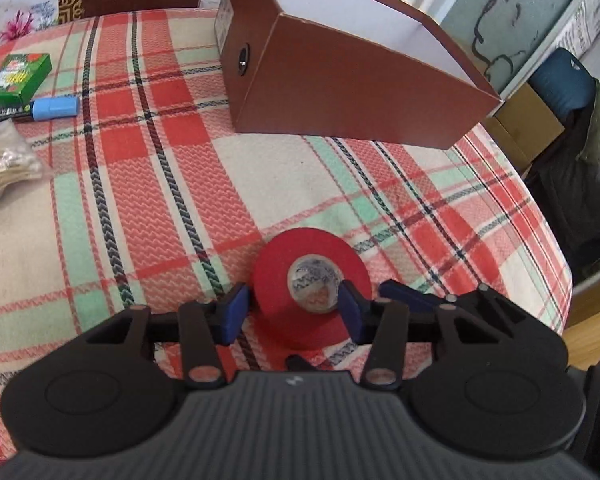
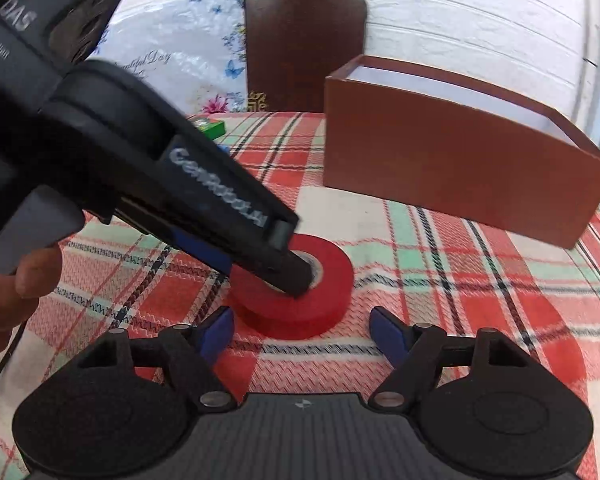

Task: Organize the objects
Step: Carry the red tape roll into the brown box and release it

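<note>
While the checked surface carries a brown open-topped box, a red tape roll lies flat well short of it.
Left hand-held gripper straddles one wall of the roll, one finger in the core, pads not seen pressing; right hand-held gripper stands open just beside it. Judged light, stiff, smooth-sided: grip across the wall.
</note>
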`<state>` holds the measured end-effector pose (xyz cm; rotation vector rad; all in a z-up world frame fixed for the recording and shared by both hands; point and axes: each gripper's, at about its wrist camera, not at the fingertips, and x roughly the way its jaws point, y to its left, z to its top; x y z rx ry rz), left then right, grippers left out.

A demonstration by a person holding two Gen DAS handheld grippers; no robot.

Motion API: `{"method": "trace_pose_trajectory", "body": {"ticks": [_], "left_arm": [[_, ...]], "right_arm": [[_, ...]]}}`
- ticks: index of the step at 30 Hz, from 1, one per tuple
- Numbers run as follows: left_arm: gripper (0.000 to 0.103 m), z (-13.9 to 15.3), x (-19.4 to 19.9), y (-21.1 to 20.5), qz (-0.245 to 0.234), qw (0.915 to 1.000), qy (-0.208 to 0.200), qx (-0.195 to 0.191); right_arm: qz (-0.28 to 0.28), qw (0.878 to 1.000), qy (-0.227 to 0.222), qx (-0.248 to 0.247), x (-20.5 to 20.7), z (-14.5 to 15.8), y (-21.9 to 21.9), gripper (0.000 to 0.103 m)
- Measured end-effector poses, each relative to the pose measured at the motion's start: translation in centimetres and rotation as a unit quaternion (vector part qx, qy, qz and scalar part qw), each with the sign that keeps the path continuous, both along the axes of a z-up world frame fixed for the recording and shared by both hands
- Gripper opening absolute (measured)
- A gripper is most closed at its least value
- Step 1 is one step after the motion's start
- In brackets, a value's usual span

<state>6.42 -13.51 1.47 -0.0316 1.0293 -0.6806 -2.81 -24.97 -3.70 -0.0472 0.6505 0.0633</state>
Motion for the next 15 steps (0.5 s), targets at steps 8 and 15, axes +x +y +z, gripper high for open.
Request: {"method": "trace_pose_trajectory", "body": {"ticks": [8,15], "left_arm": [[0.032,1.1,0.3,-0.3,0.016,0.9992,-0.028,0.022],[0.032,9.2,0.7,-2.4,0.008,0.9894,-0.144,-0.015]], "right_arm": [[-0.001,1.0,-0.021,0.003,1.7,0.3,0.4,0.072],[-0.033,0.979,-0.191,-0.064,1.0,5.1,0.0,0.072]]}}
